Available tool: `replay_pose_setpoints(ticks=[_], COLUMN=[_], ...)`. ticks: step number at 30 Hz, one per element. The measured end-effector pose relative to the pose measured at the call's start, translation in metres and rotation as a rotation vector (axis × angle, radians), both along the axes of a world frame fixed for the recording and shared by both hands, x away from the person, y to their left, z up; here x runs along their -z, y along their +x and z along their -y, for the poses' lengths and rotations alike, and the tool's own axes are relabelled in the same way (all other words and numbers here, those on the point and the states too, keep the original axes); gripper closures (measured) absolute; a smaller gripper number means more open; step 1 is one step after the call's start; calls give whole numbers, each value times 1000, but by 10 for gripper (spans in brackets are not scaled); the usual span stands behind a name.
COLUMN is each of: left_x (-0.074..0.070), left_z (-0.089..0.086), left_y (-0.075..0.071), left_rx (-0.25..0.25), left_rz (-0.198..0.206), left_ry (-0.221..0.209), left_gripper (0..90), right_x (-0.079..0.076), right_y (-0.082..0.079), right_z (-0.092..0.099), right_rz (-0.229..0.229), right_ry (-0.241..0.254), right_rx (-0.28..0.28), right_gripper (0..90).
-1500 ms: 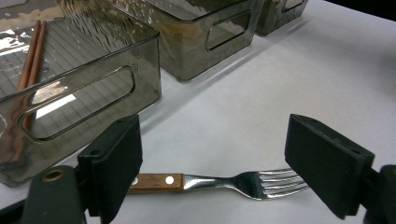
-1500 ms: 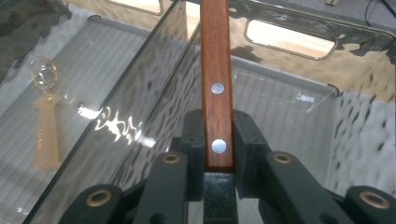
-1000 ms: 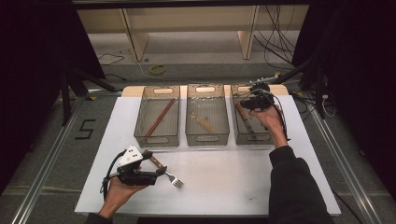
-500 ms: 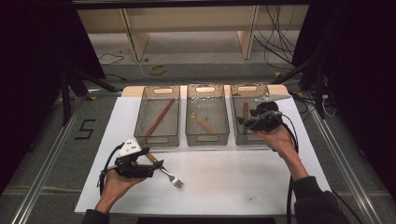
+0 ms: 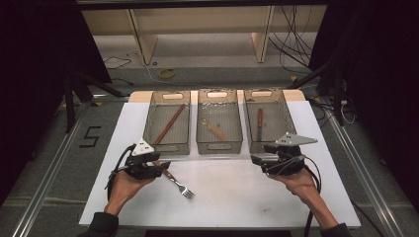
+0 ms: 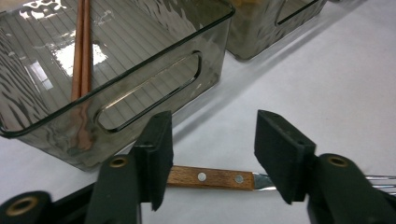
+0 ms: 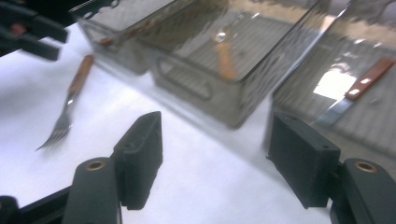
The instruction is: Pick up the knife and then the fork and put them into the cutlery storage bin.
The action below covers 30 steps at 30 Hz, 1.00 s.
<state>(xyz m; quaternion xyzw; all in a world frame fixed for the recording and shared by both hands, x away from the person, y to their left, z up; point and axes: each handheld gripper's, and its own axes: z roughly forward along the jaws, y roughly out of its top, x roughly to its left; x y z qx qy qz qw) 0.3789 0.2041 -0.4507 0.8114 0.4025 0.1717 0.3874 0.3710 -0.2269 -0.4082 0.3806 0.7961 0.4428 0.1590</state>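
Floor mark "5" (image 5: pixel 90 137) left of my white table (image 5: pixel 237 197), my left gripper (image 6: pixel 212 156) held low and level, jaws just closing astride the fork (image 6: pixel 212 178) handle, not yet pressing, fork lying before the chopstick bin (image 6: pixel 140 60), my right gripper (image 7: pixel 215 158) released, hovering near the knife bin (image 5: pixel 291 128).

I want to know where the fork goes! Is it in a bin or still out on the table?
Out. The fork lies flat on the white table, in front of the bins; its wooden handle sits between the left gripper's jaws.
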Motion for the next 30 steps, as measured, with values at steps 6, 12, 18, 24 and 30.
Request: replay_pose_setpoints(ticks=[6, 12, 18, 24, 30], left_x=[0, 7, 15, 22, 24], left_z=[-2, 0, 3, 3, 3], left_y=[12, 21, 29, 34, 38], left_rx=[1, -13, -20, -27, -27], left_rz=[-47, -102, -142, -161, -165], left_ry=[17, 73, 94, 117, 126], left_gripper=[629, 762, 865, 886, 887], right_x=[12, 19, 27, 30, 32], right_y=[-17, -26, -33, -38, -43], right_z=[1, 1, -1, 0, -1], right_rz=[3, -10, -21, -24, -28], right_ry=[48, 57, 42, 57, 61], right_rx=[-7, -15, -23, -28, -34], right_gripper=[356, 357, 357, 357, 358])
